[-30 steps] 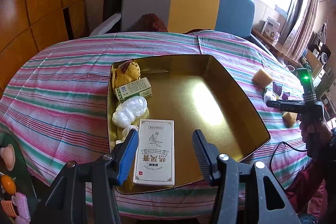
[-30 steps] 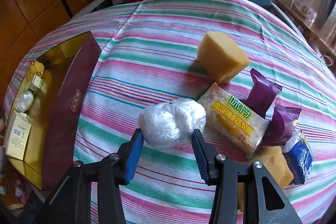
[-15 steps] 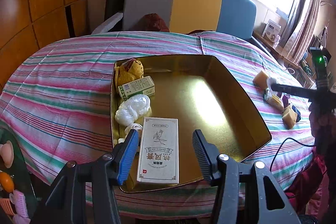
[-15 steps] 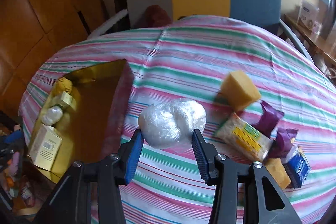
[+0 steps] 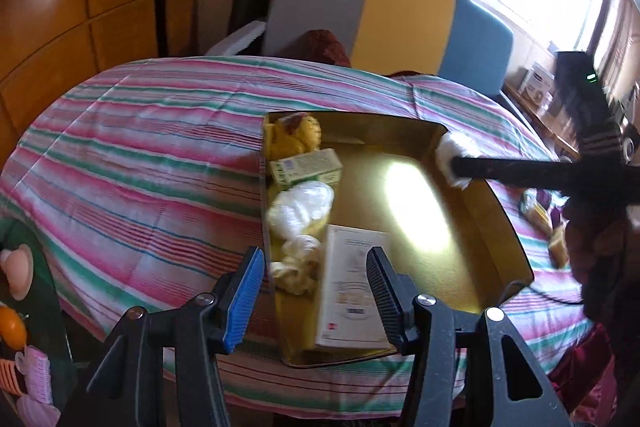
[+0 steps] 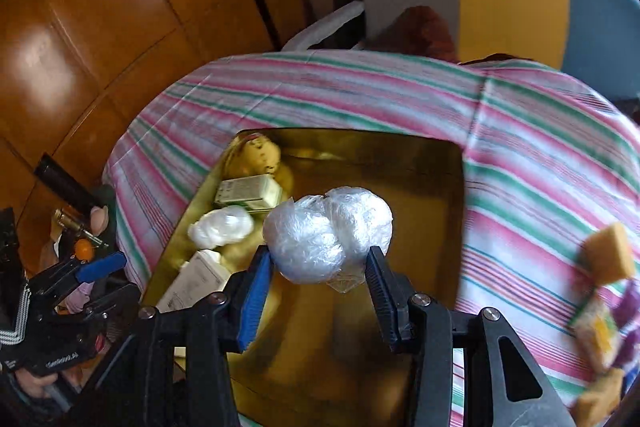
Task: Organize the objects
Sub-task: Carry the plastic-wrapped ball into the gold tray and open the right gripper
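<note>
A gold tray [image 5: 460, 259] [image 6: 424, 163] sits on the striped table. It holds a yellow plush toy [image 5: 296, 135], a small green box [image 5: 306, 165], a white plastic bundle [image 5: 298, 209] and a flat white box [image 5: 352, 283]. My right gripper [image 6: 318, 275] is shut on a clear-wrapped white bundle [image 6: 328, 231] and holds it above the tray; it shows in the left wrist view [image 5: 456, 157] over the tray's far right rim. My left gripper [image 5: 314, 291] is open and empty above the tray's near edge.
Loose snacks lie on the cloth right of the tray: a yellow sponge cake [image 6: 610, 253], a yellow-labelled packet [image 6: 596, 331] and purple wrappers. A grey, yellow and blue chair [image 5: 400, 15] stands behind the table. Wood panelling lines the left wall.
My right gripper has carried the wrapped bundle left from the snack pile to above the tray. My left gripper has stayed open near the tray's front edge, its view shifting left.
</note>
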`<state>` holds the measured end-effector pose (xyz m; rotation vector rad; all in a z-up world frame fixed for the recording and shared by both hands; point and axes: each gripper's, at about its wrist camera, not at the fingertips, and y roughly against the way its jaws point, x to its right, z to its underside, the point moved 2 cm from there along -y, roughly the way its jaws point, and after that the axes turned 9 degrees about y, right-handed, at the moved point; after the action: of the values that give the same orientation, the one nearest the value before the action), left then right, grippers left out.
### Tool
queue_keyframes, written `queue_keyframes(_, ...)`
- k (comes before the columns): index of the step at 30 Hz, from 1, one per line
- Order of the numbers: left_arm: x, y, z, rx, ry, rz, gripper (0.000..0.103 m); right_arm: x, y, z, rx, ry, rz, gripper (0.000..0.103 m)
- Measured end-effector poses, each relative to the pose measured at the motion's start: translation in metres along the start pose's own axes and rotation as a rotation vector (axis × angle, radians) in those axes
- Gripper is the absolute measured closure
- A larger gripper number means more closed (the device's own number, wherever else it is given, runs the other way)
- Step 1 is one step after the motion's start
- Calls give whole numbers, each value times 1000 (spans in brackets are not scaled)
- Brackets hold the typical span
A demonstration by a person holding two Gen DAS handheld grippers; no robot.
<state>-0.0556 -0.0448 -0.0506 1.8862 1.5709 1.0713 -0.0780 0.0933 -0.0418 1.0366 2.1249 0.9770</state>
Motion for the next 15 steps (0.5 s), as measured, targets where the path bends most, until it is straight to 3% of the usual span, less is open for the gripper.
queue_keyframes(8,-20,-7,3,-8,46,-19,49,-42,-84,-5,-155,48,-49,55)
queue_keyframes(15,-24,-12,4,-18,55,-17,49,-44,-93,0,-163,13,-84,46)
